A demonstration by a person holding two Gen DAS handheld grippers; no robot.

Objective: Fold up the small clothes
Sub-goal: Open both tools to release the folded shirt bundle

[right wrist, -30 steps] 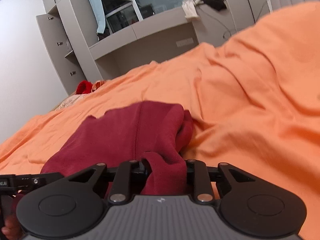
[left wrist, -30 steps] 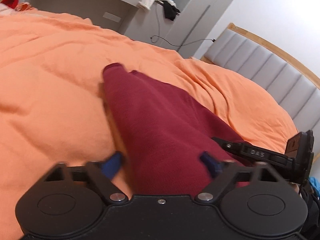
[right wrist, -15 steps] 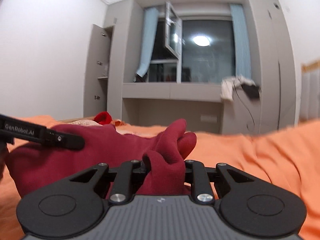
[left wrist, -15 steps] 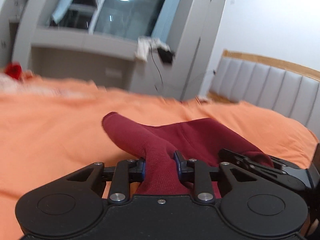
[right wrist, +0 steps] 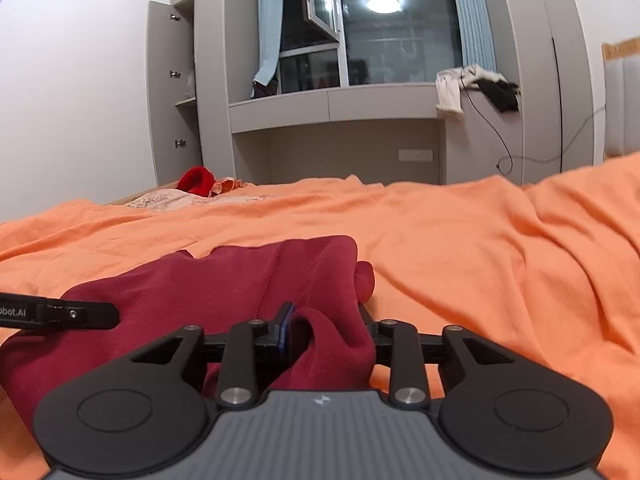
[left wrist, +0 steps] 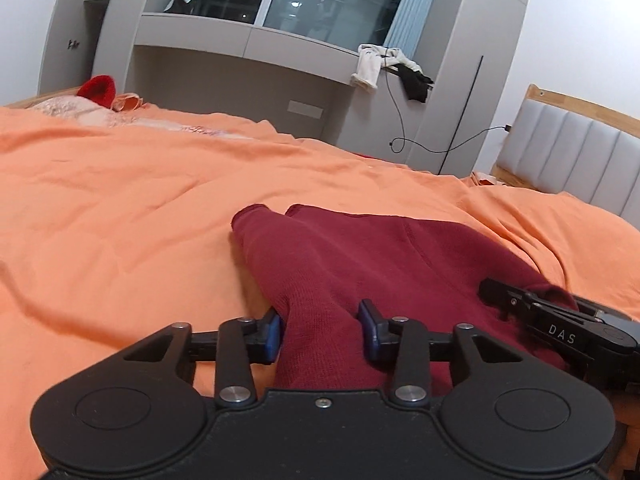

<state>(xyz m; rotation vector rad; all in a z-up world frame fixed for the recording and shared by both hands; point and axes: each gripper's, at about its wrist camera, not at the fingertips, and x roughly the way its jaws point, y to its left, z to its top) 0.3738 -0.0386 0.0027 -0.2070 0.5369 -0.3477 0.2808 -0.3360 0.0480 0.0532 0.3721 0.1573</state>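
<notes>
A dark red garment lies on the orange bed cover, its folded edge running towards me. My left gripper straddles a ridge of this cloth and its jaws are opening; the blue pads sit at the ridge's sides without squeezing it. In the right wrist view the same garment has a fold bunched between the fingers of my right gripper, whose jaws are opening too. A gap shows beside its left pad, and cloth hides the right one. Each gripper's finger shows in the other's view.
A grey padded headboard stands at the right. Beyond the bed are a grey built-in ledge under a window, with white and black clothes and a hanging cable. A red item lies at the bed's far edge.
Half a second ago both grippers pinched narrow ridges of the red cloth. Now both sets of jaws stand wider and the cloth between them has slackened. Both views have tilted back down towards the bed.
</notes>
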